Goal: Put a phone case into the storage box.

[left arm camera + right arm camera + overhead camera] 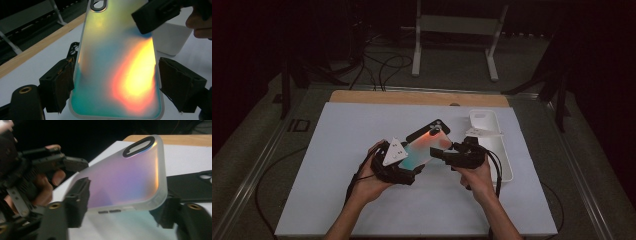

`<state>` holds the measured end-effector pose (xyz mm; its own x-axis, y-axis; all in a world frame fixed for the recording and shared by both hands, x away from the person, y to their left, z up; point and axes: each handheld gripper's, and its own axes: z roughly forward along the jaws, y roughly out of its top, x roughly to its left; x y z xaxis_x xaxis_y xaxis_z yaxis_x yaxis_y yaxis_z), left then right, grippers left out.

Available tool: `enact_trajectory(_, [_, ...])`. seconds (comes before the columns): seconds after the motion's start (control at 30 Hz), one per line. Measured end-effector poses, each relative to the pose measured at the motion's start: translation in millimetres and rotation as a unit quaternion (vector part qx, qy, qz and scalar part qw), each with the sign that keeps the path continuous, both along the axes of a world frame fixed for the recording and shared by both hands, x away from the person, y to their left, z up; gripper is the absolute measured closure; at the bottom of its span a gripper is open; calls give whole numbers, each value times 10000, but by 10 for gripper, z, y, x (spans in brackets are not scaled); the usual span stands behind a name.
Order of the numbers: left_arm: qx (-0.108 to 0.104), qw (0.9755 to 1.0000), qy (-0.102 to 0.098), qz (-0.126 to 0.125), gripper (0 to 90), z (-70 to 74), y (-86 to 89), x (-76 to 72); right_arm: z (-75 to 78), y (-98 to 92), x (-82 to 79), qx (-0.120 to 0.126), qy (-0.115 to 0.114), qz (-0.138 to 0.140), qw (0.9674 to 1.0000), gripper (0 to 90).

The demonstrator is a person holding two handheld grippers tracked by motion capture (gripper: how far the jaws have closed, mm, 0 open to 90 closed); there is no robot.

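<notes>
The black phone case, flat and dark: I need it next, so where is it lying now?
In the high view the black phone case lies flat on the white table, just behind the iridescent translucent case held up between both grippers, left of the white tray.

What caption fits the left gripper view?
Left gripper clamps an iridescent phone case by its long edges above the white table.

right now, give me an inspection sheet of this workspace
surface: white mat on a wood-edged table.
job's things: iridescent phone case held above the mat.
clutter: black phone case lying flat; white tray at the mat's right edge.
grippers: left gripper straddles the iridescent case's sides; right gripper sits at its end, pads not clearly pressing.
cables: one trails from each gripper; more on the floor.
surroundings: dark room, white frame stand behind.
</notes>
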<state>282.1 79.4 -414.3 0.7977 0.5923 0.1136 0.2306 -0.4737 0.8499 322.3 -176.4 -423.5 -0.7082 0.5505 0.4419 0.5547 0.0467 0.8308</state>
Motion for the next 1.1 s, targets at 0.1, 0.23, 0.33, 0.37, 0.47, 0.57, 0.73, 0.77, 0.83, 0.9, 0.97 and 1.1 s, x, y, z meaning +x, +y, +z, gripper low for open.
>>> enact_trajectory(0.1, [90,9999,-58,20,167,-20,-45,-17,6,16,7,81,92,-10,9999,471])
enact_trajectory(0.23, [147,9999,-36,29,167,-55,-76,-20,22,35,14,196,173,77,9996,594])
enact_trajectory(0.33, [176,9998,-12,17,168,-77,-96,-21,37,58,9,259,214,197,9992,682])
enact_trajectory(0.37, [183,9998,-3,10,168,-82,-102,-21,41,65,9,260,208,225,9992,700])
enact_trajectory(0.47, [184,9998,2,-4,168,-85,-109,-24,54,98,3,251,223,285,9990,738])
enact_trajectory(0.57, [216,9998,13,-2,168,-88,-110,-25,54,111,4,312,248,327,9987,769])
enact_trajectory(0.73, [366,9993,-70,78,168,-108,-134,-35,62,148,-2,412,255,462,9978,836])
enact_trajectory(0.77, [445,9988,-158,134,234,-117,-134,-40,78,190,-34,334,124,545,9979,864])
enact_trajectory(0.83, [275,9996,-24,56,212,-125,-106,-23,85,196,-42,273,79,523,9982,865])
enact_trajectory(0.9, [254,9996,-41,125,157,-135,-82,-18,95,200,-50,281,52,541,9981,866])
enact_trajectory(0.97, [118,9999,85,64,147,-133,-35,-1,103,200,-55,187,-18,521,9985,867])
enact_trajectory(1.1, [-67,9996,276,42,111,-122,37,33,106,198,-55,85,-63,507,9987,867])
